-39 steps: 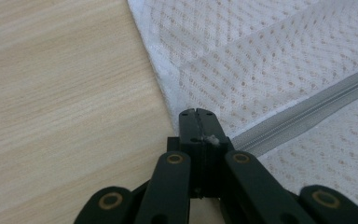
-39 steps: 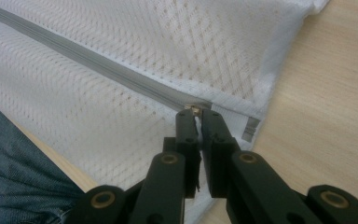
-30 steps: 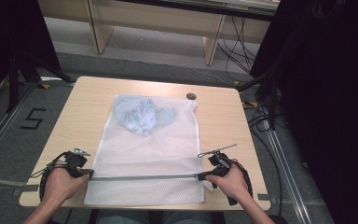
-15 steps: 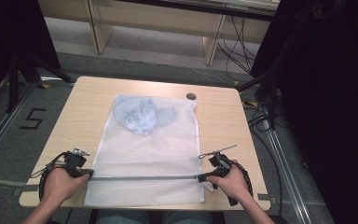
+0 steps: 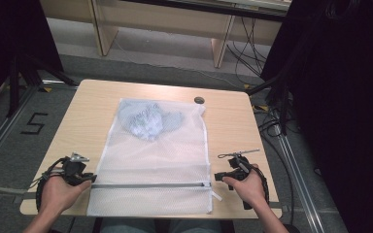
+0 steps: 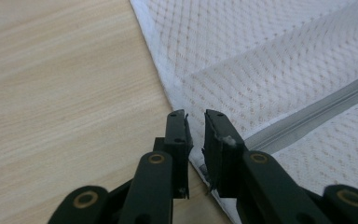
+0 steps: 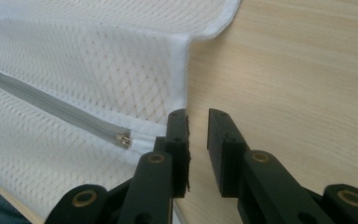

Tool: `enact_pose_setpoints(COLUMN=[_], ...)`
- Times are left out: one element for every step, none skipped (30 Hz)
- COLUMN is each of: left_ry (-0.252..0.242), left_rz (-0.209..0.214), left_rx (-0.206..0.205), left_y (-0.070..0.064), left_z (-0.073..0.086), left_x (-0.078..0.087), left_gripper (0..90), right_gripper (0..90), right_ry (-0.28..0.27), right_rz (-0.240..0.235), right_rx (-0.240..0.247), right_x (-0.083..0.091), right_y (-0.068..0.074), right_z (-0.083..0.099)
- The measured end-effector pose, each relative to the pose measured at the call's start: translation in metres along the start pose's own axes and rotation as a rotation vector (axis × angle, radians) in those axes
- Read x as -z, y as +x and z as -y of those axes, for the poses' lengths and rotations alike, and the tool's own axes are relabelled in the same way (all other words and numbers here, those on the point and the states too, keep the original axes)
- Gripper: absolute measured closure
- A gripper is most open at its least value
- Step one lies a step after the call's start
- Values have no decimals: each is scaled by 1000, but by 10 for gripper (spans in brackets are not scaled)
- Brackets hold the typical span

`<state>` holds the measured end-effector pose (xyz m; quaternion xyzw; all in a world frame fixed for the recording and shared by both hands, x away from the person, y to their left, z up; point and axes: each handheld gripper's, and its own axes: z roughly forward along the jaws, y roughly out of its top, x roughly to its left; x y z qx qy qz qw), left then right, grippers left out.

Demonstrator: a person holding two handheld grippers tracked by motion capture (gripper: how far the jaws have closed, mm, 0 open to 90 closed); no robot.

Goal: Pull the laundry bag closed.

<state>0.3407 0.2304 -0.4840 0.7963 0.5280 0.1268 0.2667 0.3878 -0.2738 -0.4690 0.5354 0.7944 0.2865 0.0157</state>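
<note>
A white mesh laundry bag (image 5: 150, 160) lies flat on the wooden table (image 5: 90, 104), with a pale blue garment (image 5: 145, 121) bunched inside its far end. A grey zip (image 5: 150, 185) runs across its near end. My left gripper (image 5: 90, 177) sits at the bag's left edge by the zip's end; in the left gripper view (image 6: 196, 123) its jaws stand a narrow gap apart over the hem, beside the zip (image 6: 317, 109). My right gripper (image 5: 217, 176) rests just off the bag's right edge, open (image 7: 198, 121) over bare wood, with the zip pull (image 7: 123, 140) just to its left.
A small dark round object (image 5: 199, 100) lies near the table's far edge. Bare wood flanks the bag on both sides. Cables (image 5: 272, 126) trail on the floor to the right, and a "5" (image 5: 34, 124) is marked on the floor at left.
The right gripper has edged slightly away from the zip's end. The bag and the left gripper stay where they were.
</note>
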Motion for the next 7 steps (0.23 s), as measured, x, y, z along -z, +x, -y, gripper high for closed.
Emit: enact_pose_setpoints(left_ry=[-17, -38, -44, -44, -48, -59, -59], left_rz=[-7, -11, -10, -10, -8, -8, -8], left_rx=[-3, 2, 0, 0, 2, 6, 6], left_y=[0, -1, -1, -1, -1, -2, -2], left_z=[1, 1, 1, 1, 1, 0, 0], left_x=[1, 0, 0, 0, 0, 1, 1], left_gripper=[766, 763, 757, 748, 748, 733, 725], right_gripper=[781, 771, 765, 765, 757, 745, 739], right_ry=[-1, -4, -2, -2, -1, -9, -8], right_rz=[3, 7, 5, 5, 3, 1, 1], right_rx=[-18, -19, -13, -13, -13, -16, -17], right_x=[1, 1, 0, 0, 0, -1, -1], right_y=[1, 0, -1, -1, -1, 0, 0], right_z=[0, -1, 0, 0, 0, 0, 0])
